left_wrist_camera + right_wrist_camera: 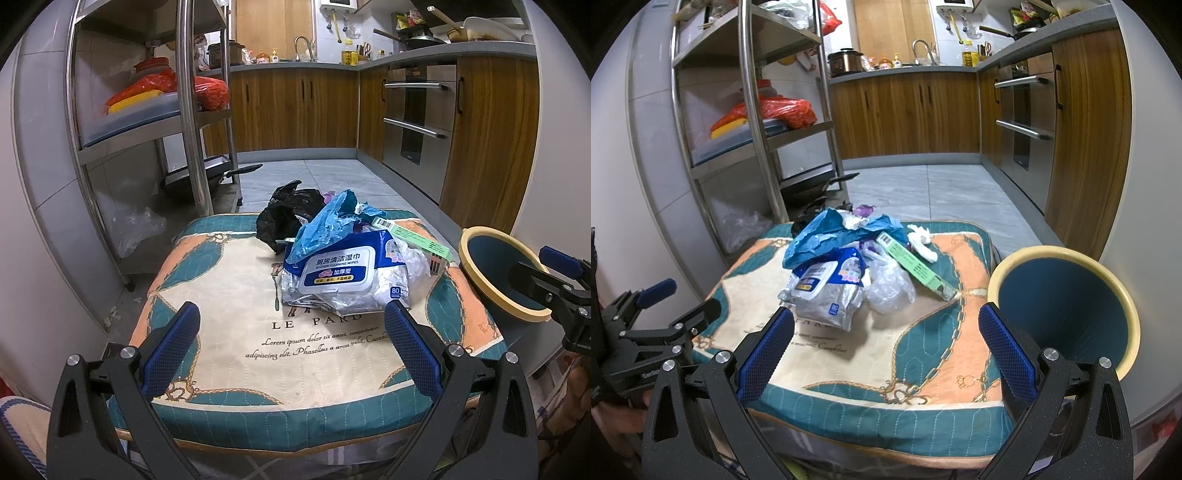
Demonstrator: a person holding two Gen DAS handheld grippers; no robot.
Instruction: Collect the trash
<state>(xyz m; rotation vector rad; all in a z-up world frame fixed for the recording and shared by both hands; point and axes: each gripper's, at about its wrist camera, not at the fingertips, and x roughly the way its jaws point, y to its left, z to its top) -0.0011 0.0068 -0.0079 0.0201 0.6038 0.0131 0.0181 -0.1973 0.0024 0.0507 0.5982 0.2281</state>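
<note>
L gripper [291, 339]: jaws spread wide, nothing between the pads, held low at the near edge of the cushion [229, 295]. R gripper [884, 343]: same, wide apart and empty, near edge on the bin side. Both aim at the heap, w/ neither touching any item; reads as approach stance, no pick started.

Trash sits bunched on the far half of the cushion, so one place serves for every pick. Nearest item: wet-wipes pack [340, 275], lid side up, lying on crumpled foil/plastic. Blue bag [325, 225] is draped over its far end. Black bag [284, 218] lies behind, to the L. Green box [916, 266] lies tilted along the R side of the heap; clear plastic wad [890, 288] sits just beside it. White tissue [923, 242] is farther back, near the cushion's far R corner.

Bin [1067, 295]: blue inside, cream rim, mouth tipped toward the cameras, touching or just beside the cushion's R edge; interior appears empty. Judgement: placed there for short drops from R hand.

Task barely begun. Risk: the loose bags may drag neighbours when lifted.
</note>
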